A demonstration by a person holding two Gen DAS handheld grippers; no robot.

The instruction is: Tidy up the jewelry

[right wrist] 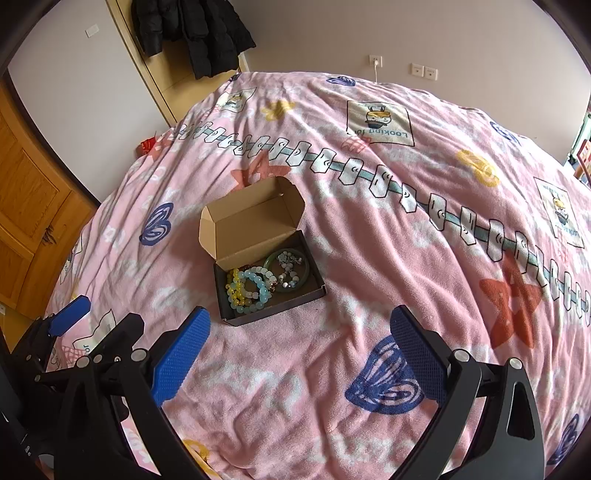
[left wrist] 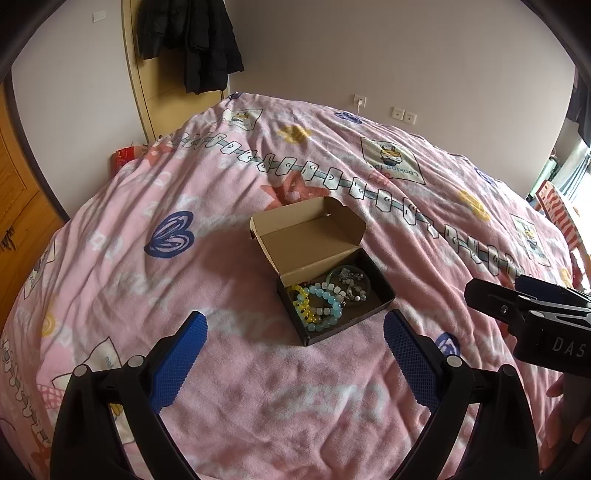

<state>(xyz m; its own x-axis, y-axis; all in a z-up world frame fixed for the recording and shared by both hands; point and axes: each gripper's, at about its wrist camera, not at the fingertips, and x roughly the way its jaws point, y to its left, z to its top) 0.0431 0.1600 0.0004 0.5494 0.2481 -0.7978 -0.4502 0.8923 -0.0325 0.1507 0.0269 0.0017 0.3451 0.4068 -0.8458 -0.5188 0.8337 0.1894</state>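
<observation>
my left gripper (left wrist: 293,334) gaping wide, right gripper (right wrist: 301,330) same, nothing held, open box (right wrist: 258,273) of bracelets (right wrist: 251,290) ahead on pink blanket (right wrist: 369,229), black coat (right wrist: 195,33) on door behind, nothing blocking

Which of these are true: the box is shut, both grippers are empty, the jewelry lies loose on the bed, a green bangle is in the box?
1. The box is shut. False: its lid stands open.
2. Both grippers are empty. True: the left gripper and right gripper are open, holding nothing.
3. The jewelry lies loose on the bed. False: the bracelets are inside the box.
4. A green bangle is in the box. True.
</observation>
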